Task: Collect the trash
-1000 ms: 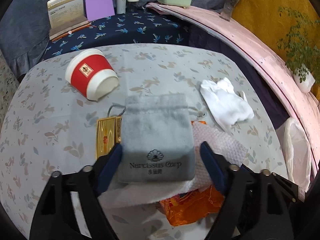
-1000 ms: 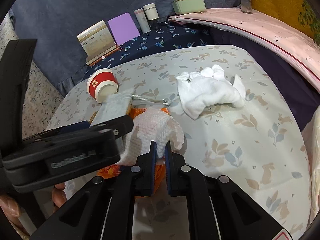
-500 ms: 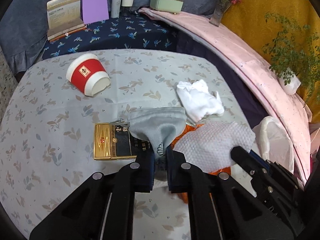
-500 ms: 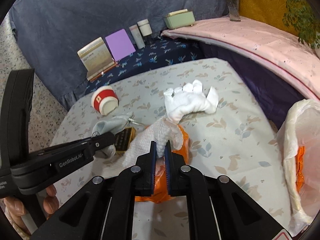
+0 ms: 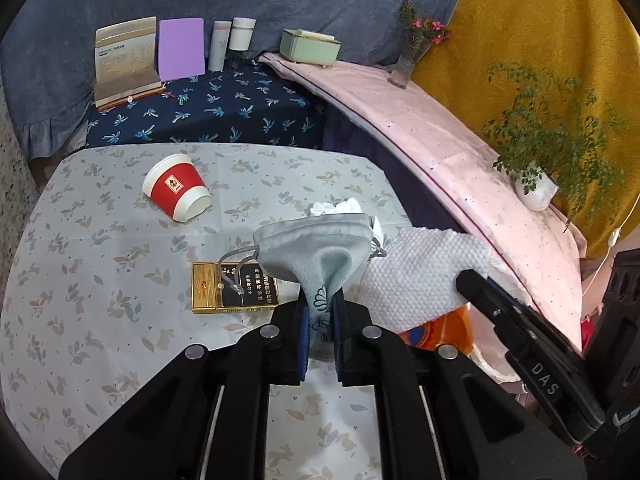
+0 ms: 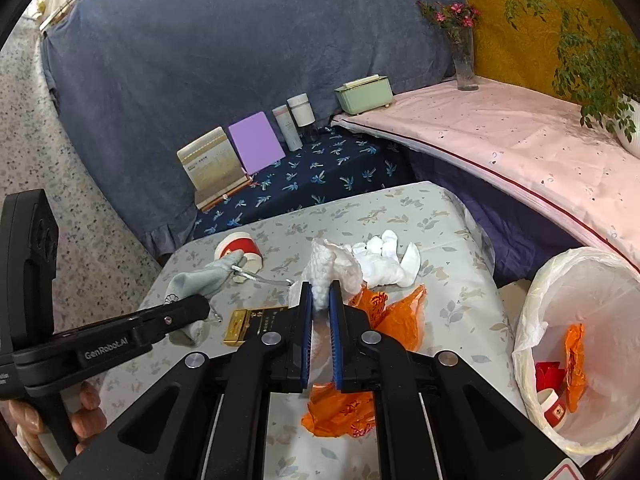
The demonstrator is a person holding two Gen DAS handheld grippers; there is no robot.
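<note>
Grey velvet drawstring pouch [image 5: 316, 252] hangs pinched in the closed jaws of the left gripper [image 5: 320, 316], its printed logo half hidden between the pads. One white dimpled wipe [image 6: 324, 272] is clamped in the shut jaws of the right gripper [image 6: 320, 312], covering part of two orange plastic wrappers [image 6: 396, 316] on the floral table [image 6: 452, 308]. At three o'clock, one white-lined bin [image 6: 560, 280] holds scraps hard to identify. Farther off lie one gold cigarette box [image 5: 232, 292], one red paper cup [image 5: 176, 188] and crumpled white tissue [image 6: 384, 264].
</note>
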